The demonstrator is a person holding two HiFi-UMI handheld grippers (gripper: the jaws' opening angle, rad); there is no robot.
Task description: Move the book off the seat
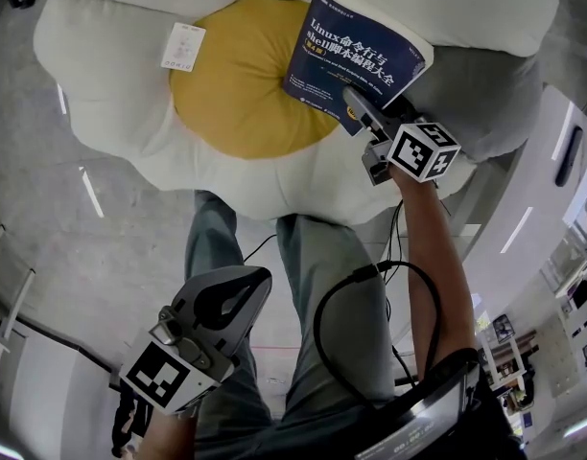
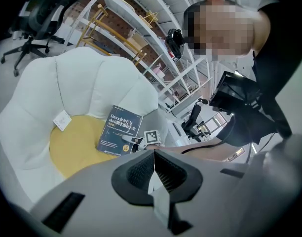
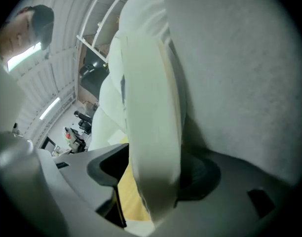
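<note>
White petal-shaped seat point(image 1: 111, 75) carries the book point(image 1: 356, 51). The right gripper's point(image 1: 357, 102) fingers straddle its edge, spread, not pinching. The left gripper's point(image 1: 253, 284) fingers are pressed together.

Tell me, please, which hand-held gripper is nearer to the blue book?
Right. The right hand-held gripper is at a lower corner of the book, its page edge between the jaws; the left hand-held gripper hangs far back beside the person's leg.

Grey-green trousers point(image 1: 317, 286), possibly denim. A black cable point(image 1: 322, 316) loops beside them. The pale grey left gripper point(image 1: 255, 290) and right gripper point(image 1: 359, 103) carry black-and-white marker cubes point(image 1: 423, 149).
</note>
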